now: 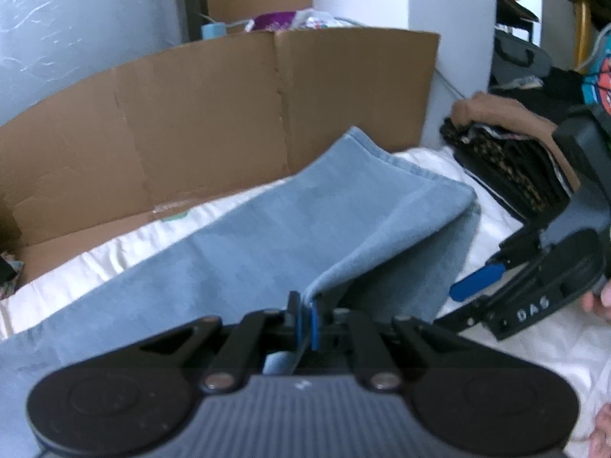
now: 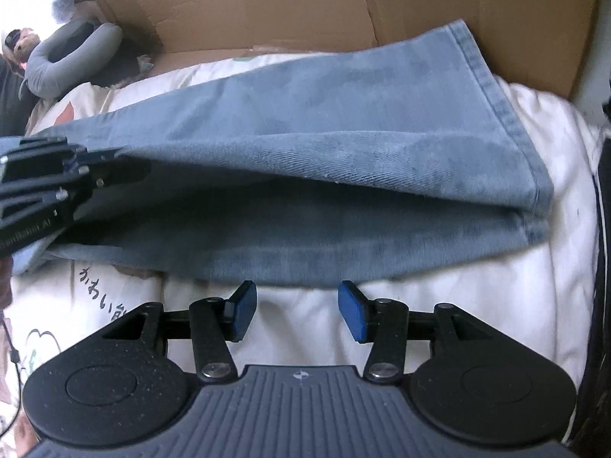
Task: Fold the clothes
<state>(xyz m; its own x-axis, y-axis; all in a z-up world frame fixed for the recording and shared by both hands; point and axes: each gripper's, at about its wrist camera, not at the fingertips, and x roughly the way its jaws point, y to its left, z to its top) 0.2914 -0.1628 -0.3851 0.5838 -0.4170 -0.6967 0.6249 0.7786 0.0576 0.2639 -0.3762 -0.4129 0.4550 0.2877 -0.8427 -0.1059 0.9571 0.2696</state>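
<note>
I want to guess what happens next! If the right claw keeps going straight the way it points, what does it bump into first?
Probably the near edge of the folded light-blue denim jeans. The right claw is open with only white quilted bedding between its blue pads. Depth is hard to judge, so it might touch the bedding first.

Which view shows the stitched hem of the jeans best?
The right wrist view: the jeans lie across it and the stitched hem runs sharp down their right edge. The left wrist view shows the same hem blurred and farther off, behind the left gripper pinching a fold of denim.
</note>
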